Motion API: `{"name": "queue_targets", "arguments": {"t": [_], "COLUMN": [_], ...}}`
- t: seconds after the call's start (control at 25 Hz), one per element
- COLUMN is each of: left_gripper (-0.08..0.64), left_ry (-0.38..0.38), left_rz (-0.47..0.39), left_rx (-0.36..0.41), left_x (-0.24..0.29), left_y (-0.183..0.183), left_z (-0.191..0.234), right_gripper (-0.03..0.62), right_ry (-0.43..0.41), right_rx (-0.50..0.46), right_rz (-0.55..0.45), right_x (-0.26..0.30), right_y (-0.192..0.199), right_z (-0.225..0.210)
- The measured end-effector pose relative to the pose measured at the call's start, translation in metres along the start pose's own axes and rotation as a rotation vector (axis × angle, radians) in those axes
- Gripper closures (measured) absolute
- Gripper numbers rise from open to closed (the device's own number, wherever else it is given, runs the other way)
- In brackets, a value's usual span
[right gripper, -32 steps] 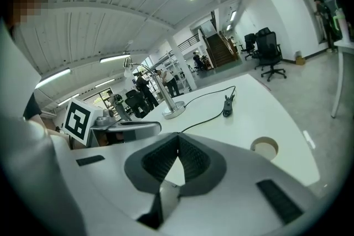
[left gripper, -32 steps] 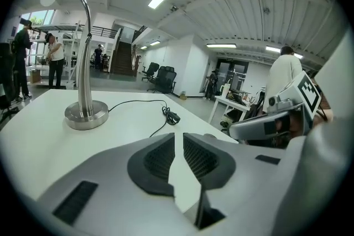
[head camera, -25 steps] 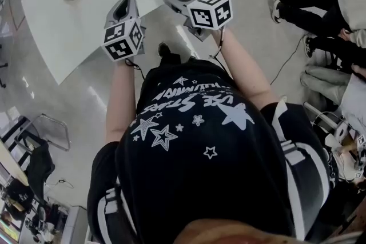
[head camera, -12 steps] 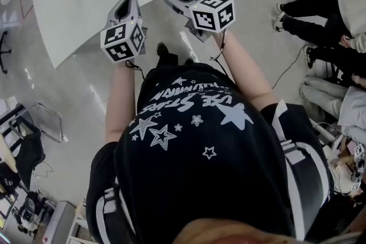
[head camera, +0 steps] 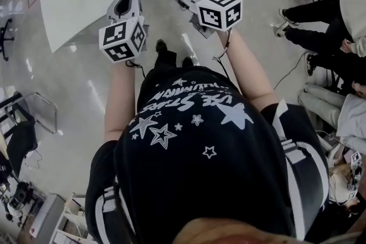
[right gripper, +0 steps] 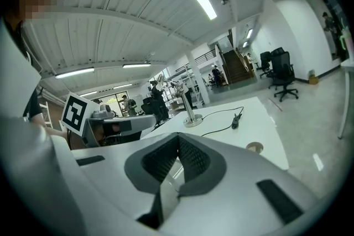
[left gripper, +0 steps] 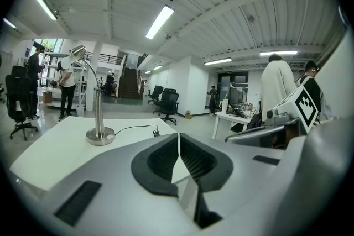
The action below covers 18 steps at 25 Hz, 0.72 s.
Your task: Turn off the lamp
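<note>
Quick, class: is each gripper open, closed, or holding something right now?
Left gripper: closed, holding nothing.
Right gripper: closed, holding nothing.

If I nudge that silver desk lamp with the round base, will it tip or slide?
The silver metal desk lamp probably resists tipping: its round base looks broad and solid. Pushed high up, the overhanging head could rock it. On the smooth white table it may slide.
</note>
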<state>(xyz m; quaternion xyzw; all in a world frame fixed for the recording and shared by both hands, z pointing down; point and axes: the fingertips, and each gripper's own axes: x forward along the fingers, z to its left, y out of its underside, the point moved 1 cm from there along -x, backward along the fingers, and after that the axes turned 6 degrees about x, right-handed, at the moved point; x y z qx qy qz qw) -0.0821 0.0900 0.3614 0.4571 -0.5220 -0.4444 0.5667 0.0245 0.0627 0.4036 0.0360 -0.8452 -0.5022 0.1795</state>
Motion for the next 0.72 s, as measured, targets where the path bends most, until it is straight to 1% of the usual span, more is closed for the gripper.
{"name": "queue_targets", "arguments": {"t": [0.16, 0.36, 0.56, 0.72], "left_gripper": [0.54, 0.54, 0.54, 0.54], "left_ry": [-0.018, -0.04, -0.047, -0.051], "left_rz": [-0.002, -0.007, -0.009, -0.003], "left_rx": [0.002, 0.002, -0.004, -0.007], "left_x": [-0.023, -0.036, -0.059, -0.06], "left_y": [0.002, 0.006, 0.018, 0.026], "left_z": [-0.004, -0.018, -0.009, -0.02], "right_gripper": [0.586, 0.586, 0.586, 0.586], "right_ry": [0.017, 0.017, 0.021, 0.013], "right_rx": [-0.033, -0.021, -0.033, -0.04], "right_rz": [-0.014, -0.066, -0.079, -0.076], "right_x": [-0.013, -0.036, -0.029, -0.04], "right_y": [-0.001, -0.006, 0.005, 0.015], "right_z": [0.011, 0.01, 0.031, 0.029]}}
